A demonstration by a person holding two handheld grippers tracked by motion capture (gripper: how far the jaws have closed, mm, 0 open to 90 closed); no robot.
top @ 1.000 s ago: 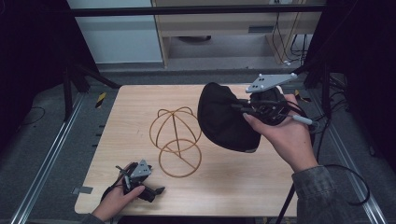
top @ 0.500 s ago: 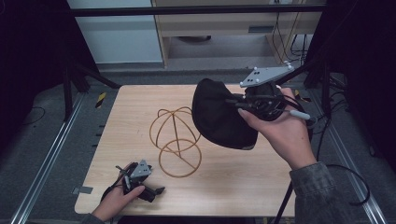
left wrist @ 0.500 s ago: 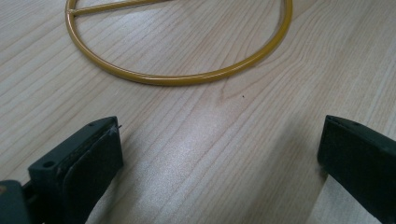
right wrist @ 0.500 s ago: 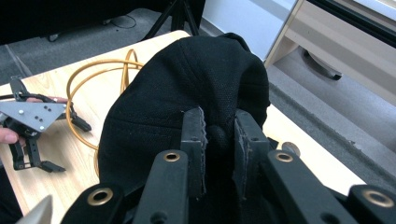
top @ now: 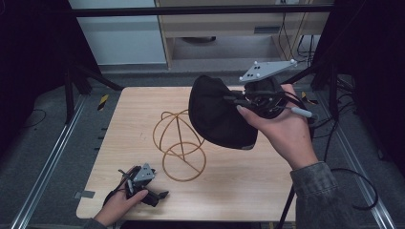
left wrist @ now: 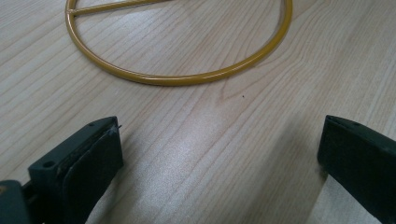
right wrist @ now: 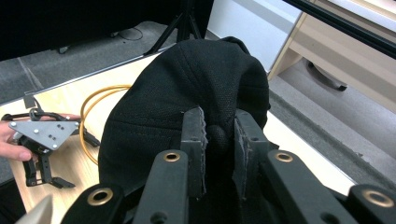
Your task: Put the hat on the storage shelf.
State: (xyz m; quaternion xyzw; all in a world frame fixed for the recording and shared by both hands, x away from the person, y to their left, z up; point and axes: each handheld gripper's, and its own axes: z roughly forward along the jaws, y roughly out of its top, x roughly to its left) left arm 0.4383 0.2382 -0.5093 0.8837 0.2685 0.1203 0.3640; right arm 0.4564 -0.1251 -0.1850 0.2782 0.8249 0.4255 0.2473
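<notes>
Black cap (top: 217,114): clamped in my right gripper (right wrist: 219,140), held up in the air over the far right part of the table (top: 239,186), just above and beside the wire stand (top: 179,143).
Right jaws: shut tight on a pinched fold of the cap fabric, near its crown button as far as I can tell.
Left gripper (top: 143,183): resting low at the near left edge of the table, my hand (top: 119,205) around it.
Left jaws: wide apart, nothing between them, only bare wood; base ring of the stand just ahead in the left gripper view.
Wire stand: gold, ring base flat on the table, globe-like loops on top, upright, untouched.
Step, my guess: carry phase, cap lifted and heading for the stand, not yet on it.
Next move needs: bring cap opening down over the top loops, centre it, then open right jaws.
Risk: cap tilted, could snag a loop or tip the light stand; left gripper could steady the base ring.
</notes>
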